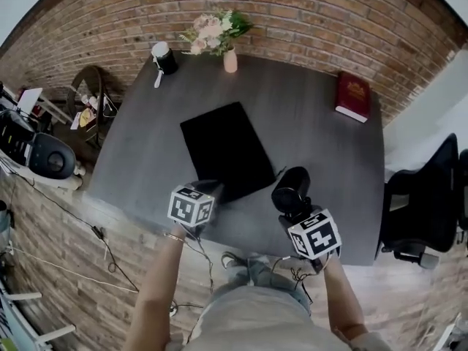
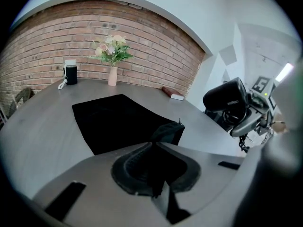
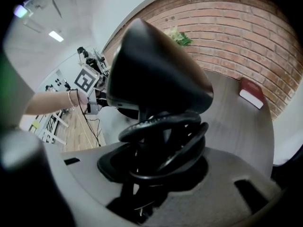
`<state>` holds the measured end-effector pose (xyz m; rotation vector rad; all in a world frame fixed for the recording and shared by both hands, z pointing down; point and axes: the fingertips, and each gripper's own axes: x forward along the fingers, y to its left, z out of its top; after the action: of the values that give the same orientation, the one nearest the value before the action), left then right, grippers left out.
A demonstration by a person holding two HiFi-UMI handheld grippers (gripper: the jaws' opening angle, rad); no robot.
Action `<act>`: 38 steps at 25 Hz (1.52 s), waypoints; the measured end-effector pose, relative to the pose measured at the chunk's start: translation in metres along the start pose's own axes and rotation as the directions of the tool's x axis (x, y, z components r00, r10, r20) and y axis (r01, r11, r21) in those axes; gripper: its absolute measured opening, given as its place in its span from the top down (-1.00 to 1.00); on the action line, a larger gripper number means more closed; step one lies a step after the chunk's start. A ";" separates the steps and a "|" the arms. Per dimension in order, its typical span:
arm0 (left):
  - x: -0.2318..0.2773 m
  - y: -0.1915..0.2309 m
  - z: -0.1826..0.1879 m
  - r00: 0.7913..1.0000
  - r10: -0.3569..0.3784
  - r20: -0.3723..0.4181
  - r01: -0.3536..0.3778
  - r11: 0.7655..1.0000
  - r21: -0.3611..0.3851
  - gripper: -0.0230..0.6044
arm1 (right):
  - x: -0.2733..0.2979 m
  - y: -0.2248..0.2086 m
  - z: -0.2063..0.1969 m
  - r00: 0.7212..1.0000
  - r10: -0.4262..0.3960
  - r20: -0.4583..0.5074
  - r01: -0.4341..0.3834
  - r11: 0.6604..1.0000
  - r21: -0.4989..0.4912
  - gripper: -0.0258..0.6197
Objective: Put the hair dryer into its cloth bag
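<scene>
The black cloth bag (image 1: 225, 150) lies flat on the grey table (image 1: 322, 152). My left gripper (image 1: 201, 193) is shut on the bag's near corner (image 2: 166, 132), which is lifted slightly off the table. The black hair dryer (image 1: 291, 189) is held above the table's front edge, to the right of the bag, with my right gripper (image 1: 298, 214) shut on its handle and coiled cord (image 3: 163, 148). In the right gripper view the dryer's body (image 3: 156, 74) fills the middle. The left gripper view shows the hair dryer (image 2: 227, 100) off to the right.
At the table's back stand a vase of flowers (image 1: 219, 35) and a black cup (image 1: 164, 57). A red book (image 1: 352, 96) lies at the back right. A black office chair (image 1: 428, 203) stands to the right of the table, and clutter sits on the floor at the left.
</scene>
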<state>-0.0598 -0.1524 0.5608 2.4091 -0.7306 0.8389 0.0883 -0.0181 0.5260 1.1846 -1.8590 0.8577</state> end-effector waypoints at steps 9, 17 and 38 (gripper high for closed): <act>-0.003 0.007 0.009 1.000 0.000 0.017 -0.001 0.999 0.039 0.87 | 0.029 0.040 0.003 0.988 0.078 -0.137 -0.113 0.957 -0.266 0.37; 0.000 0.006 0.017 0.999 -0.019 0.040 0.019 1.000 0.017 0.87 | 0.057 0.059 -0.003 0.957 0.090 -0.275 -0.209 0.872 -0.442 0.37; -0.017 -0.007 0.033 0.985 -0.093 0.143 0.091 0.996 0.023 0.87 | 0.119 0.036 0.015 0.894 -0.104 -0.437 -0.126 0.876 -0.466 0.35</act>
<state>-0.0538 -0.1610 0.5245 2.5170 -0.6623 0.6419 0.0177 -0.0686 0.6163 0.5943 -1.5602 0.5562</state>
